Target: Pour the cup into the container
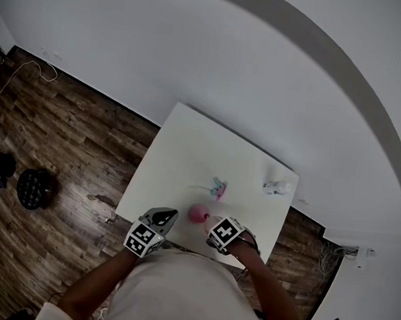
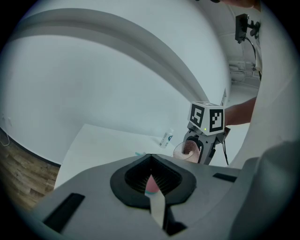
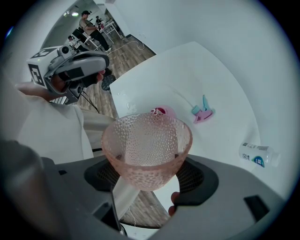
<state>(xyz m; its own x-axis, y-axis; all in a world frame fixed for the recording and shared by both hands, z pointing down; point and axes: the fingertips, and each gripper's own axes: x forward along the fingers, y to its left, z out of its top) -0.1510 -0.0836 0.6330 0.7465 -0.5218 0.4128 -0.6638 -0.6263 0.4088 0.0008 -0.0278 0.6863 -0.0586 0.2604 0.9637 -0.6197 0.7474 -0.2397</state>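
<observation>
The right gripper (image 3: 150, 180), clamped on a dimpled pink glass cup (image 3: 146, 145) just beside the round pink container (image 1: 197, 213), likely must next tip it over that mouth; the left gripper (image 2: 151, 180) is closed and empty.

Small bottle (image 1: 279, 188) lying on white table (image 1: 187, 155); pink-teal object (image 1: 218, 188) nearby.

The left gripper (image 1: 165, 217) and the right gripper (image 1: 212, 226) are held forward, close together. The left's jaws meet; the right's clamp a dimpled cup (image 3: 146, 145).
</observation>
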